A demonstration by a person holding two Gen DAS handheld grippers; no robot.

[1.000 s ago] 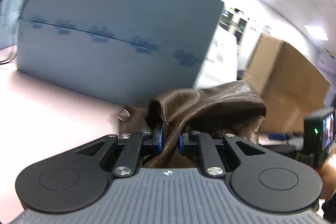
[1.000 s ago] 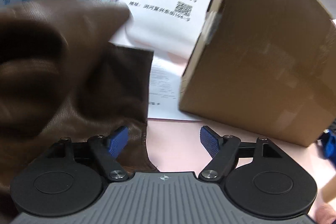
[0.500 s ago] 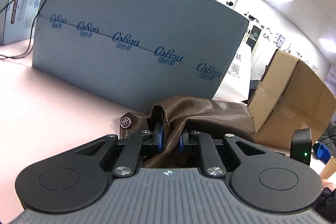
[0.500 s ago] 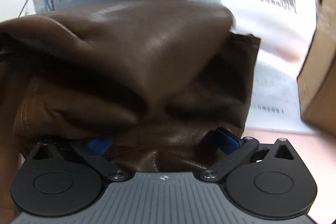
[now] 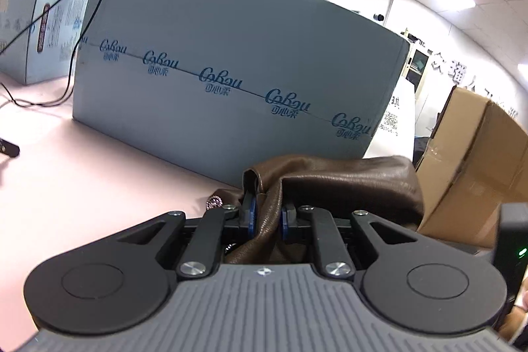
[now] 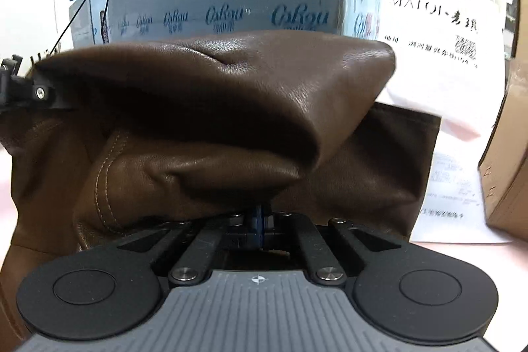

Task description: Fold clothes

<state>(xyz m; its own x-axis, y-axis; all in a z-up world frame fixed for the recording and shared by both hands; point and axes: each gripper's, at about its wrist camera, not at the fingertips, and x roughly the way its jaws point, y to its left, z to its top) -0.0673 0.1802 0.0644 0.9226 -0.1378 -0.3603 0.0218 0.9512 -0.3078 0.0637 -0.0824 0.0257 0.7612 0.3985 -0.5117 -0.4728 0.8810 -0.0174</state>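
Nearest the lens, the left tongs (image 5: 266, 216) are clamped on a bunched ridge of the brown leather garment (image 6: 231, 108), the blue pads pressed into the fold on both sides. The right tongs (image 6: 260, 221) have their pads drawn almost together at the garment's lower edge; they appear to pinch a thin hem, though the overhanging fold hides the contact.

The garment lies in a loose heap on the pink tabletop (image 5: 82, 180), partly doubled over itself. This looks like the middle of a fold: 2 grips taken, the top layer raised. The next move likely calls for carrying both grips together across the garment and laying the layer flat, keeping the stiff leather from buckling.

Just behind the garment stands a large grey carton (image 5: 231, 71), to its right a brown cardboard box (image 5: 475, 160), and between them a white printed bag (image 6: 439, 32) with a paper sheet (image 6: 452, 183) under the garment's right edge. These crowd the garment closely, leaving little spreading room.
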